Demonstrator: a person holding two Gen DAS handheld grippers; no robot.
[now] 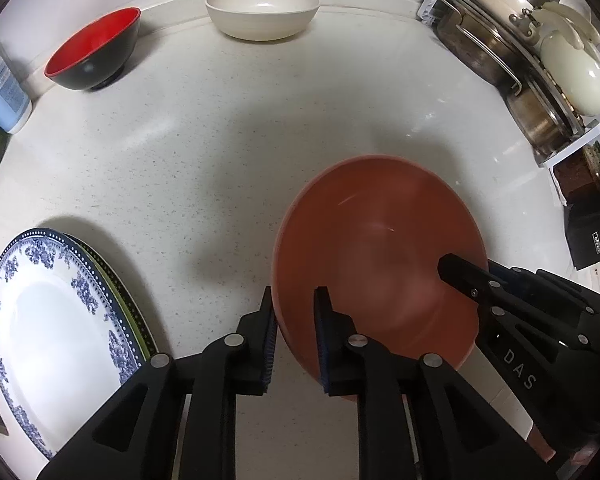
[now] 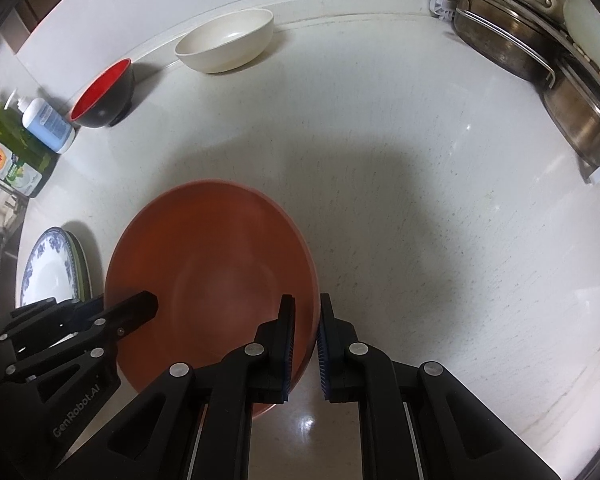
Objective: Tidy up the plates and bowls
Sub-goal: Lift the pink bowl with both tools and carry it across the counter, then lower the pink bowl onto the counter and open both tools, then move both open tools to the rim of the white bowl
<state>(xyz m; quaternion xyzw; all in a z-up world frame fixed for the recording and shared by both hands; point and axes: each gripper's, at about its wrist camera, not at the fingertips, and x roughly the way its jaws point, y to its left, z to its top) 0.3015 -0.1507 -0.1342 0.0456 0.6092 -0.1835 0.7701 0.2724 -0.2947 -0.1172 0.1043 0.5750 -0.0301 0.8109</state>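
A large terracotta bowl (image 1: pixel 380 248) is held above the white counter by both grippers. My left gripper (image 1: pixel 295 312) is shut on its left rim, one finger outside, one inside. My right gripper (image 2: pixel 306 320) is shut on its right rim (image 2: pixel 220 264). Each gripper shows in the other's view, the right one (image 1: pixel 500 300) and the left one (image 2: pixel 100 328). A blue-patterned white plate (image 1: pixel 52 320) lies on a stack of plates at the left, also in the right wrist view (image 2: pixel 48 272). A black bowl with red inside (image 1: pixel 96 50) and a cream bowl (image 1: pixel 262 10) stand at the back.
A rack with metal pots and lids (image 1: pixel 532 64) stands at the back right. A blue bottle (image 1: pixel 2 96) and a green detergent pouch (image 2: pixel 12 156) stand at the left wall. The counter (image 1: pixel 204 152) spreads between them.
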